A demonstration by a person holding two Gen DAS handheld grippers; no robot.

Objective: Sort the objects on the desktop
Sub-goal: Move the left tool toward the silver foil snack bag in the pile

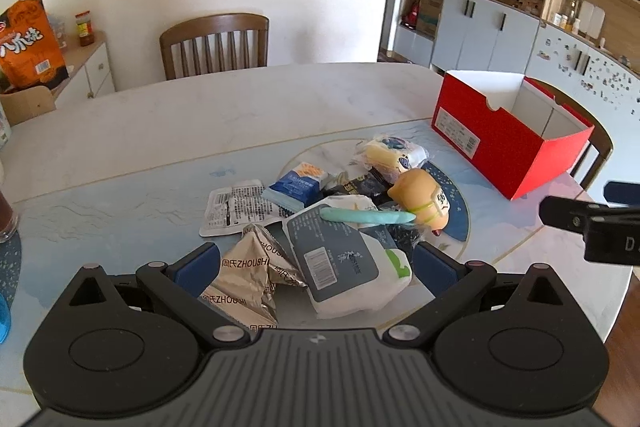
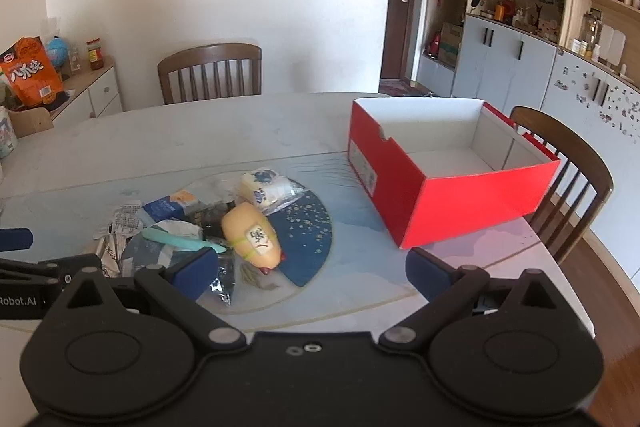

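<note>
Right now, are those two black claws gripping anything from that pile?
No. The left gripper and right gripper are both open, with nothing clamped between their blue pads.

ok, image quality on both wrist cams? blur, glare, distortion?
Left wrist view: sharp on the snack pile, strong fisheye bowing the table edge, wall bright, near washed out. Right wrist view: softer overall, red box well lit, same barrel distortion bending the cabinets.
</note>
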